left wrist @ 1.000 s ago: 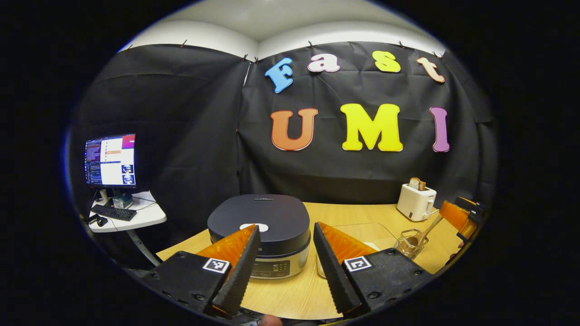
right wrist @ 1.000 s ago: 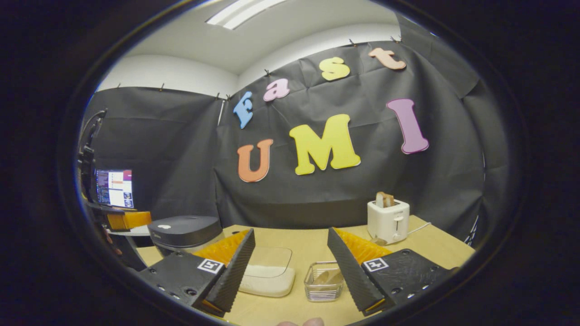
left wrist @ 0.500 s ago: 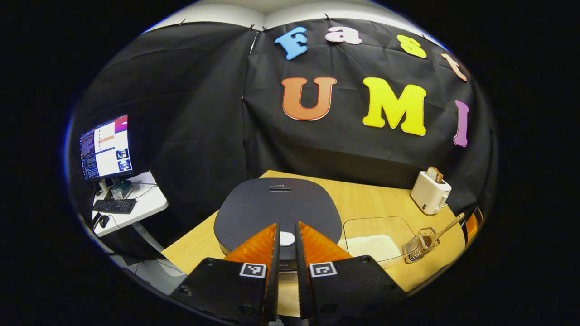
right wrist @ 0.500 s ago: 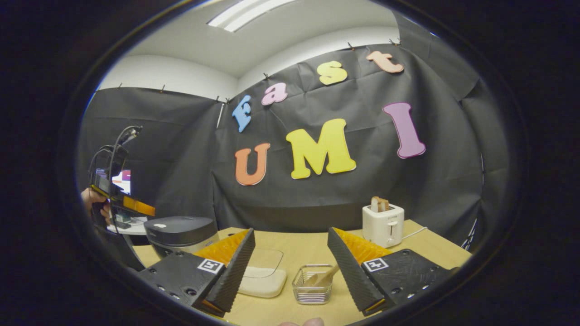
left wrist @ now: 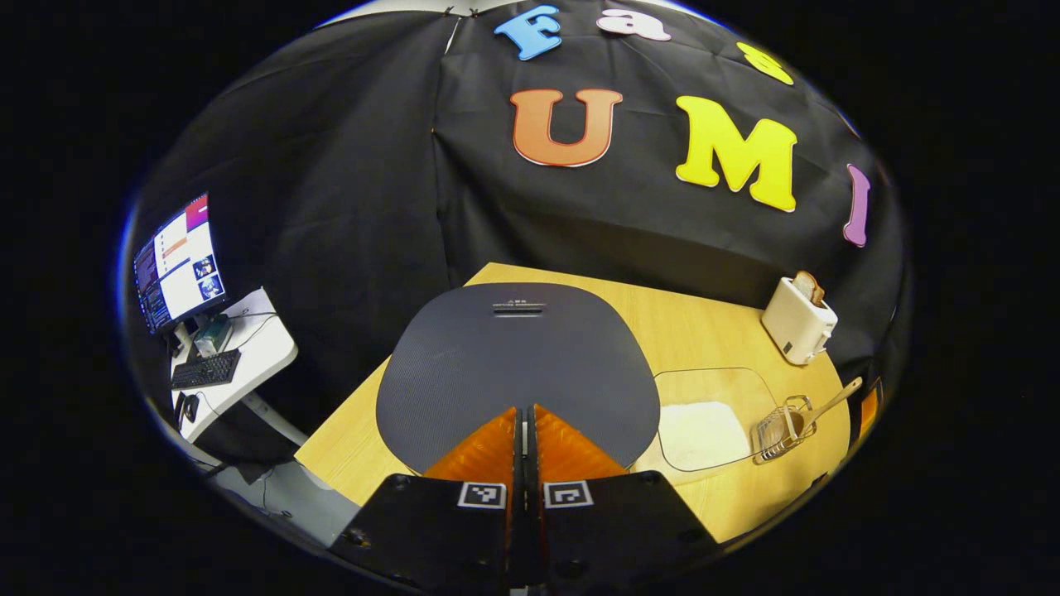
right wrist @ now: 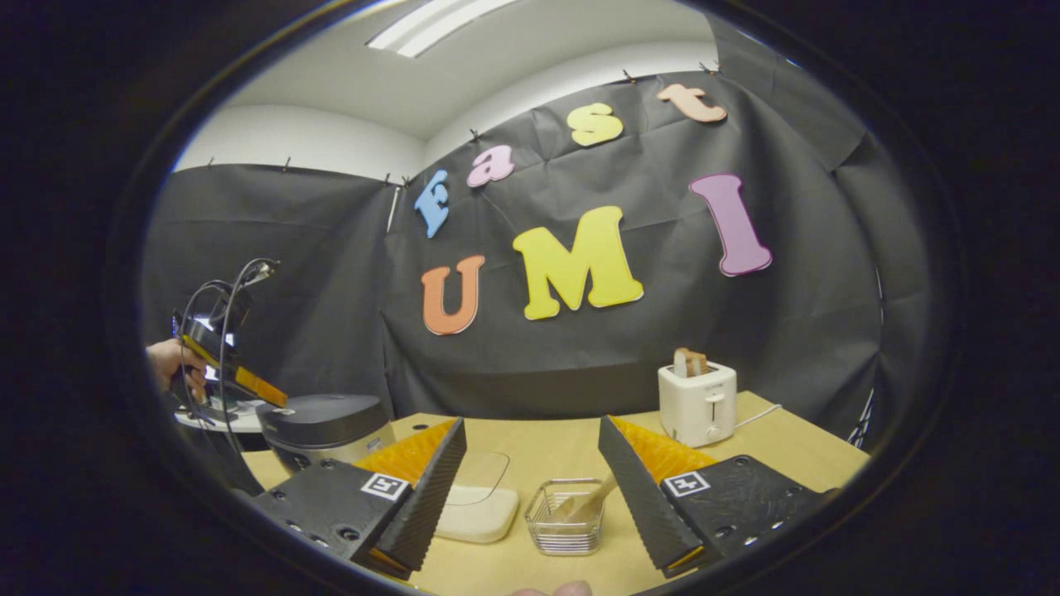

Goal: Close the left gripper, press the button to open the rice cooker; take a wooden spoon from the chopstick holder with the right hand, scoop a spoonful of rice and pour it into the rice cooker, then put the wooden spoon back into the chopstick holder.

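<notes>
With its fingers pressed together to make one blunt tip, the left claw (left wrist: 523, 414) bears down on the rice cooker (left wrist: 513, 364) lid's front edge (button hidden beneath). The right claw (right wrist: 530, 463) waits wide open, empty, facing the wooden spoon (right wrist: 590, 503) in its chopstick holder (right wrist: 566, 528).

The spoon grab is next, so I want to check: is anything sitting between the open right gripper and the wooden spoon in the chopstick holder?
Nothing visible does. The right gripper is open, and the wooden spoon leans in the chopstick holder directly ahead between its fingers.
</notes>
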